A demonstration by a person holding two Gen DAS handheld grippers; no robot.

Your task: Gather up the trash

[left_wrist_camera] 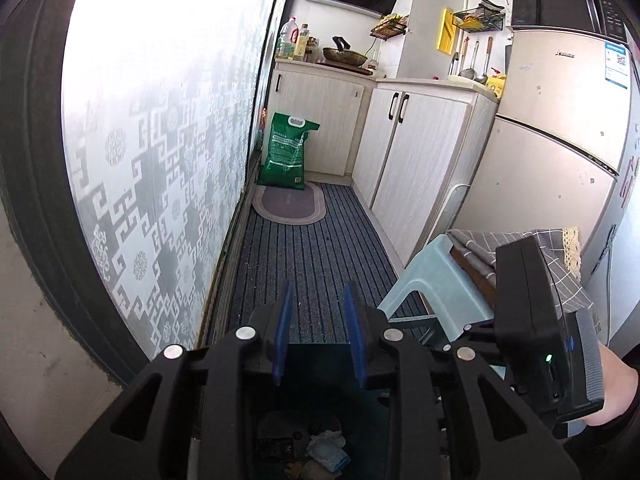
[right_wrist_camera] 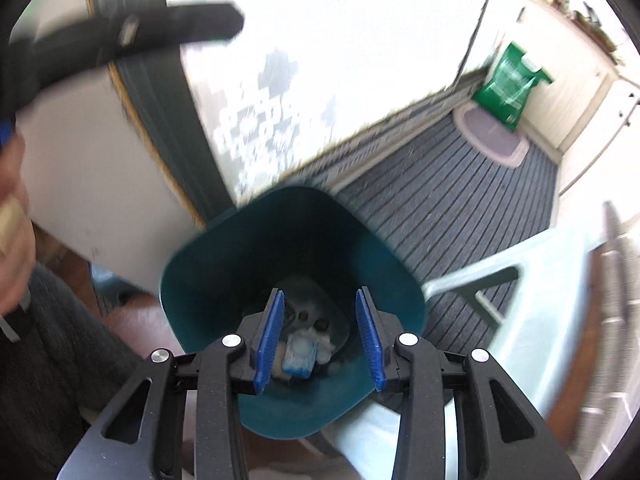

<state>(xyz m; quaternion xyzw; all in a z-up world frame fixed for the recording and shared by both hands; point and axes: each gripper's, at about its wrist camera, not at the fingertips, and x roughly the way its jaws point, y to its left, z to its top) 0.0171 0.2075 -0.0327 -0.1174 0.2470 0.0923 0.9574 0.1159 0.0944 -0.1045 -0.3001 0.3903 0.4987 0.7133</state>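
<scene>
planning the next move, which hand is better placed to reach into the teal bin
Right. The right tongs hang directly over the mouth of the teal bin, aimed at the trash at its bottom, jaws apart and empty. The left tongs are also empty but point out along the striped carpet.

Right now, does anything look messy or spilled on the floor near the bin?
Nothing stands out. The trash sits inside the teal bin, with none visible on the striped floor mat around it. The green sack stands upright by the cabinets, and the small oval rug lies flat.
</scene>
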